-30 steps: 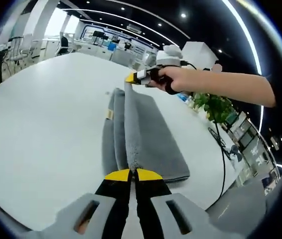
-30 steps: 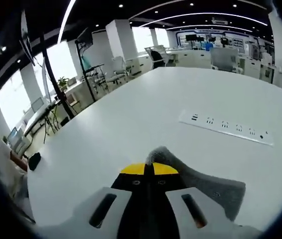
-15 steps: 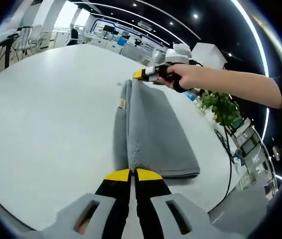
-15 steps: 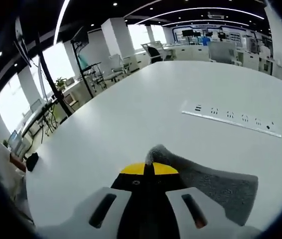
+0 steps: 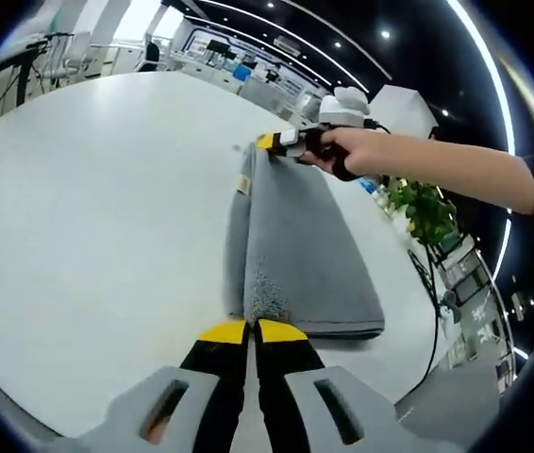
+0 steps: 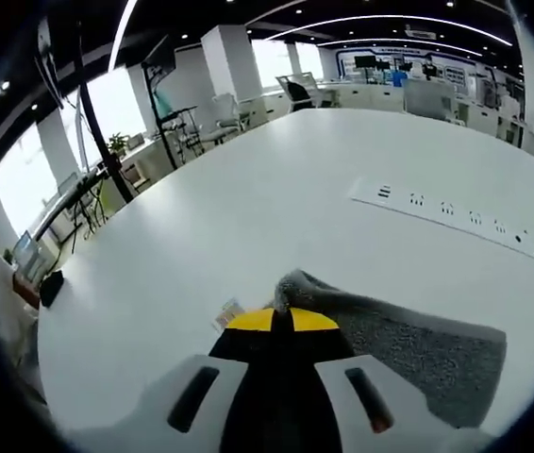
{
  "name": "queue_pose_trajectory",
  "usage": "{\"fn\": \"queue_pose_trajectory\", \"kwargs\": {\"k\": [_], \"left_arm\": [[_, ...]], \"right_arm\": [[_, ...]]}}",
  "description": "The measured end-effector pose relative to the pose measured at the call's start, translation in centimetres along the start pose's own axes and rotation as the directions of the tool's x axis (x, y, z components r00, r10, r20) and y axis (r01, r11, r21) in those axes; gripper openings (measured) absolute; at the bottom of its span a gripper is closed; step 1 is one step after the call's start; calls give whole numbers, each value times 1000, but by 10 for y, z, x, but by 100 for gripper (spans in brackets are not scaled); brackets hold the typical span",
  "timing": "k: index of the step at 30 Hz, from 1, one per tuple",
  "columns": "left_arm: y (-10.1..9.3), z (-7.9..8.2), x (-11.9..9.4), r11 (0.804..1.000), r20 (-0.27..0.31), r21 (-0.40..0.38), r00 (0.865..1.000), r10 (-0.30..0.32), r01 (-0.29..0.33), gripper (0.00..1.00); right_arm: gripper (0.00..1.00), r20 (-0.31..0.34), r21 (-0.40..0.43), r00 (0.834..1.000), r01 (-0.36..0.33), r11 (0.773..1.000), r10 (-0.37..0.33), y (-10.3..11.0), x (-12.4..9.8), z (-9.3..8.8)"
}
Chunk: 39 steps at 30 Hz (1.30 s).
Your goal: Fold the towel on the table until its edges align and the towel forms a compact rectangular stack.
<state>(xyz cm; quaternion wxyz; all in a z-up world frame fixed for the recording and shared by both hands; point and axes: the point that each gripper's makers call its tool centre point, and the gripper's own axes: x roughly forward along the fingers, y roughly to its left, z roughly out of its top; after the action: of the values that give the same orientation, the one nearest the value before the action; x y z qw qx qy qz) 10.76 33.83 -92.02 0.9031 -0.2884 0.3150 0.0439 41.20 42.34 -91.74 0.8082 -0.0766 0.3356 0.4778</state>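
The grey towel [image 5: 295, 255] lies folded lengthwise on the white worktop [image 5: 88, 208]. Each hand-held gripper, left [image 5: 252, 331] and right [image 6: 280, 320], is clamped on an end corner, hiding the pinched edge.

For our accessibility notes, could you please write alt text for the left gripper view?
The left gripper, jaws closed, pinches one end of a folded grey towel on a white table; a person's hand holds the right gripper at its far end.
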Motion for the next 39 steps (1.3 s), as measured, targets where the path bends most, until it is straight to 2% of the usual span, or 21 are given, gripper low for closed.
{"fn": "queue_pose_trajectory", "kwargs": {"k": [6,9,13,19,23,26,30,34,39], "left_arm": [[1,0,1,1000,-18,0,1000,-6,6,3],[0,2,1,999,-25,36,1000,-11,11,3],[-8,8,-3,995,-10,88,999,-49,49,4],[-7,11,-5,986,-19,164,999,-41,44,13],[-10,16,-4,983,0,172,998,-61,60,19],[-10,21,-4,971,2,232,999,-51,49,24],[-22,28,-6,965,4,249,996,-84,81,30],[-37,33,-10,950,-7,284,991,-130,127,37],[-35,44,-6,946,5,305,993,-116,109,38]], "right_arm": [[2,-7,35,1000,-21,999,21,-1,1,1],[4,-5,3,999,-33,999,33,1,-2,2],[9,2,22,999,-44,999,44,1,-10,3],[16,6,11,999,-39,999,39,-1,-26,4],[18,-12,-12,1000,-25,1000,25,-6,-37,0],[20,-9,-8,1000,-19,1000,19,-11,-47,-1],[21,-11,1,1000,-11,1000,11,-19,-60,-4],[21,-4,20,1000,2,1000,-2,-26,-75,-11],[21,-5,54,1000,31,998,-30,-36,-89,-24]]}}
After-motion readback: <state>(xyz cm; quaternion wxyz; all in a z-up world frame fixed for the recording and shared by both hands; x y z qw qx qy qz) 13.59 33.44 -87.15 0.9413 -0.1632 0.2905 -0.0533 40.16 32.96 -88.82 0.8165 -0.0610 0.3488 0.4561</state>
